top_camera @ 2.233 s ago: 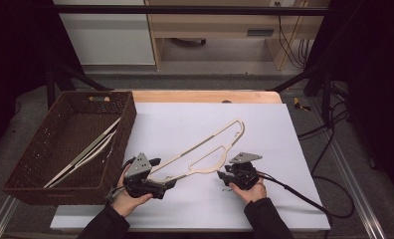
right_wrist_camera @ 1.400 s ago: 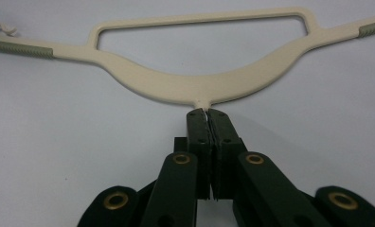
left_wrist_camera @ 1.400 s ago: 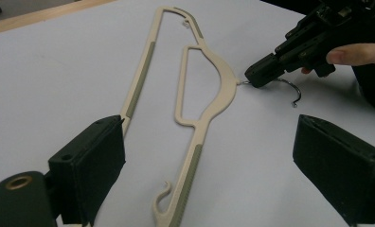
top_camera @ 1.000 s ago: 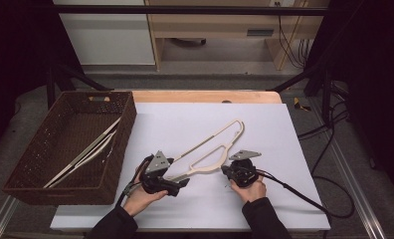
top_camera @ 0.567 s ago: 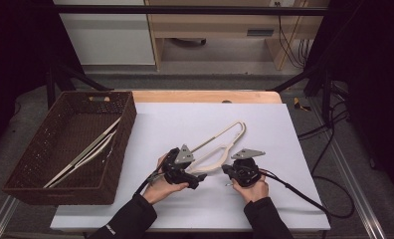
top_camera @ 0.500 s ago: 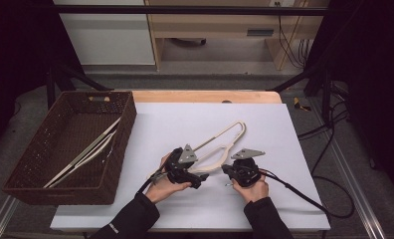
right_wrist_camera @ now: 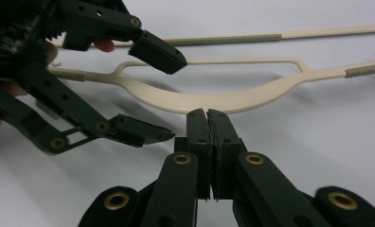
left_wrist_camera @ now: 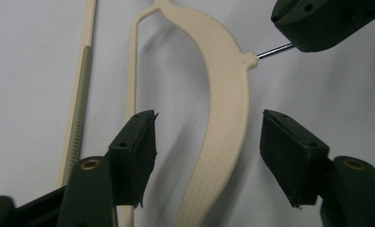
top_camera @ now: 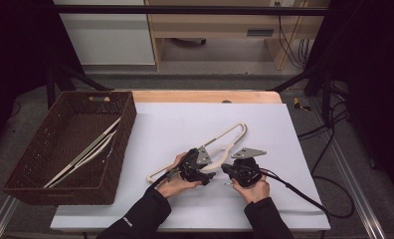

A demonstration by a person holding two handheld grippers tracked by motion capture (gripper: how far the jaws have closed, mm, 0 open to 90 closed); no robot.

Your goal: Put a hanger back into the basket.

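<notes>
- The hanger point(top_camera: 212, 149) lies flat on the white table point(top_camera: 294, 139), slanting from near the person's left hand up toward the far right; the two grippers meet at its broad middle.
- Left gripper point(left_wrist_camera: 207, 142): its jaws straddle the hanger's curved, textured neck, one pad on each side with a clear gap to both (they have just been closing, but the pads do not yet touch it). In the high view it point(top_camera: 197, 167) sits over the hanger's middle, just beside the other gripper.
- Right gripper point(right_wrist_camera: 208, 116): jaws pressed fully together, tips right at the near edge of the hanger's neck point(right_wrist_camera: 200, 101). From the left gripper view, a thin metal rod point(left_wrist_camera: 273, 51) runs from the hanger's small stub into the right gripper point(left_wrist_camera: 325, 21); the rod is clamped there (the pinch point itself is hidden by the jaw).
- Right gripper in the high view point(top_camera: 245, 172): held in the person's right hand, its cable trailing off to the right.
- A brown basket point(top_camera: 31, 164) stands at the table's left edge, well apart from the hands, with another pale hanger point(top_camera: 85, 152) lying inside it.
</notes>
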